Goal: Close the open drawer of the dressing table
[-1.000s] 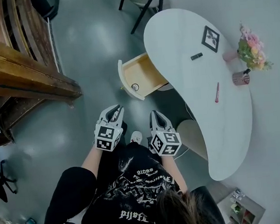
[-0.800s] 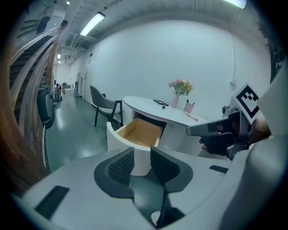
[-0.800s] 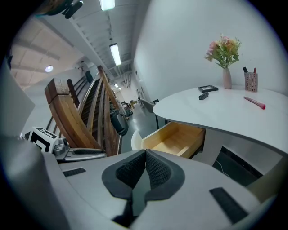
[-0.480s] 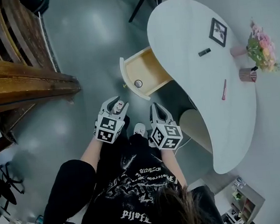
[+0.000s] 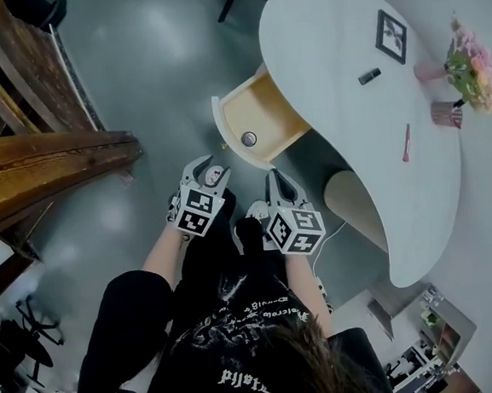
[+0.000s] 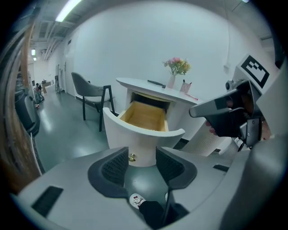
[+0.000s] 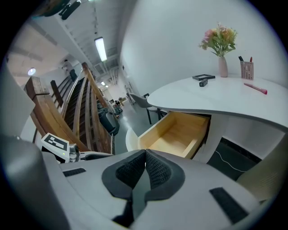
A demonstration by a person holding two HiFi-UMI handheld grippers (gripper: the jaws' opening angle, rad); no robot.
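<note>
The white dressing table (image 5: 336,46) has its wooden drawer (image 5: 266,117) pulled out, with a small round thing (image 5: 248,139) lying inside. My left gripper (image 5: 208,169) hangs just short of the drawer's curved white front (image 6: 139,137). Its jaws are opening and hold nothing, and the gold knob (image 6: 132,157) shows in the gap of the left gripper (image 6: 141,158). My right gripper (image 5: 276,175) is beside it, a little to the right. The right gripper (image 7: 145,156) is shut and empty, pointing at the open drawer (image 7: 177,134).
A wooden staircase (image 5: 37,158) fills the left. On the tabletop are a picture frame (image 5: 391,36), a small black item (image 5: 369,76), a pink pen (image 5: 406,143), a pen cup (image 5: 447,114) and flowers (image 5: 473,73). A dark chair (image 6: 92,92) stands beyond the drawer.
The left gripper's jaws have gone from shut to parted. Both grippers have dropped and come closer to the drawer front.
</note>
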